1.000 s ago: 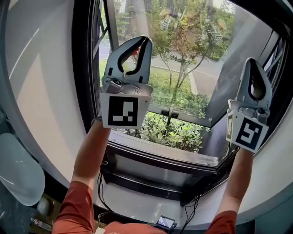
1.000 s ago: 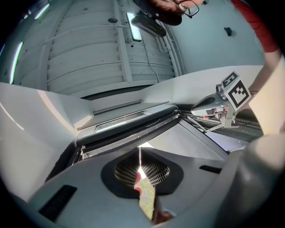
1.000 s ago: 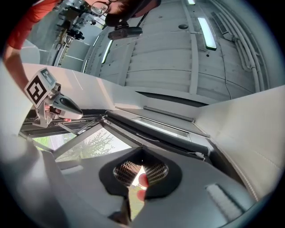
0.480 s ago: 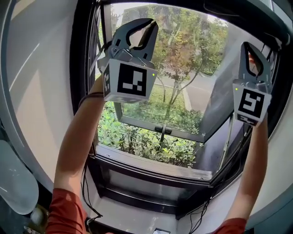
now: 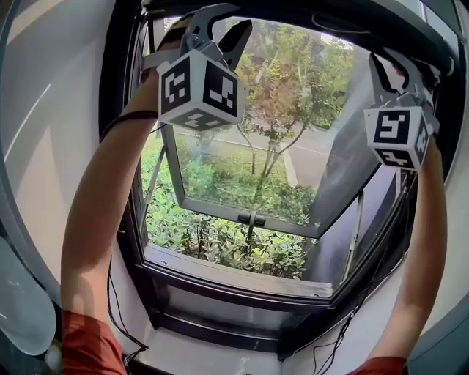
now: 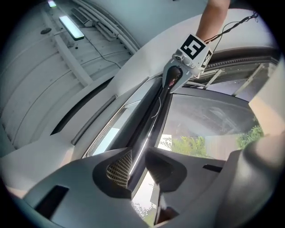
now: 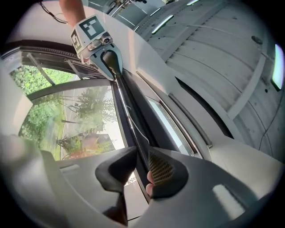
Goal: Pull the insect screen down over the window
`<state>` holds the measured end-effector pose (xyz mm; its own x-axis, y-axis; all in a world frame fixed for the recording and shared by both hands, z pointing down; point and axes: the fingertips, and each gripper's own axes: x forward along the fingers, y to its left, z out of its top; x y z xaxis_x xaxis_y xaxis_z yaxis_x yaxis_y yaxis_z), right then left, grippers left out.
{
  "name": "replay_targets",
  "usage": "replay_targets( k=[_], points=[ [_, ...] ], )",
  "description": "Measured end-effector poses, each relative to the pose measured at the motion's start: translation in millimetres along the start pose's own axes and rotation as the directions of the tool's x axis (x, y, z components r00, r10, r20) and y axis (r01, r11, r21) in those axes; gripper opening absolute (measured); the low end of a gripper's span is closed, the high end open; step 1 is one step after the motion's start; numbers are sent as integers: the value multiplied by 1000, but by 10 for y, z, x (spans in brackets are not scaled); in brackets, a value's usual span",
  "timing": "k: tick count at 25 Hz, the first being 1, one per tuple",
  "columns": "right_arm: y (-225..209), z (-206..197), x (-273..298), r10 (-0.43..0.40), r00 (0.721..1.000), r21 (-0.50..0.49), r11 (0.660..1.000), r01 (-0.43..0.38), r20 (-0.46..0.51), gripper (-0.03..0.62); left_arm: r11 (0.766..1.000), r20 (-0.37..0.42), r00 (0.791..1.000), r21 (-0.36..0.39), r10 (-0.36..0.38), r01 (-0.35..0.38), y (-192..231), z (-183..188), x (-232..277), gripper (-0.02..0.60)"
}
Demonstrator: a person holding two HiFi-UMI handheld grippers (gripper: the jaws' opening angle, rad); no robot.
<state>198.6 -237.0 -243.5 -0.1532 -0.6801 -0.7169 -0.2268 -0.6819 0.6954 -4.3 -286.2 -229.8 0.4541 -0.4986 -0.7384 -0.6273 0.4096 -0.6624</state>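
Note:
The insect screen's dark pull bar (image 5: 315,18) runs along the top of the window frame. My left gripper (image 5: 229,18) is raised to its left part and my right gripper (image 5: 396,69) to its right part. In the left gripper view the bar (image 6: 153,116) runs from the gap between my left gripper's (image 6: 138,160) jaws up to the other gripper's marker cube (image 6: 192,48). In the right gripper view the bar (image 7: 131,111) likewise passes into the gap of my right gripper (image 7: 140,167). Both pairs of jaws have just been opening, and no pad visibly presses the bar.
The glass casement sash (image 5: 249,146) stands swung outward, its handle (image 5: 251,218) at its lower rail. Bushes and trees lie outside. The dark sill (image 5: 234,271) is below, with cables (image 5: 337,329) hanging under it. White curved wall flanks the window. A ceiling light (image 6: 71,26) shows overhead.
Both grippers have risen from mid-window to the top of the frame and rolled about their own axes. Their jaw tips, shut before, now stand slightly apart.

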Motion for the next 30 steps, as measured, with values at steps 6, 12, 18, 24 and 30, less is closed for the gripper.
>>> replay_targets(
  k=[6, 12, 18, 24, 30],
  points=[
    [-94, -127, 179, 34, 997, -105, 994, -41, -71, 140, 989, -121, 990, 124, -66, 81, -9, -173, 302, 143],
    [-82, -294, 306, 96, 978, -201, 970, -134, -186, 167, 974, -178, 981, 195, -81, 116, 8, -245, 439, 155],
    [-71, -367, 368, 78, 974, -275, 952, -137, -214, 173, 938, -218, 975, 329, -40, 113, 7, -290, 475, 167],
    [-34, -392, 386, 107, 963, -277, 945, -176, -246, 173, 909, -302, 953, 391, -20, 143, 29, -422, 571, 176],
    [-6, -335, 321, 140, 959, -235, 951, -199, -245, 183, 912, -288, 957, 384, -27, 141, -13, -416, 527, 176]
  ],
)
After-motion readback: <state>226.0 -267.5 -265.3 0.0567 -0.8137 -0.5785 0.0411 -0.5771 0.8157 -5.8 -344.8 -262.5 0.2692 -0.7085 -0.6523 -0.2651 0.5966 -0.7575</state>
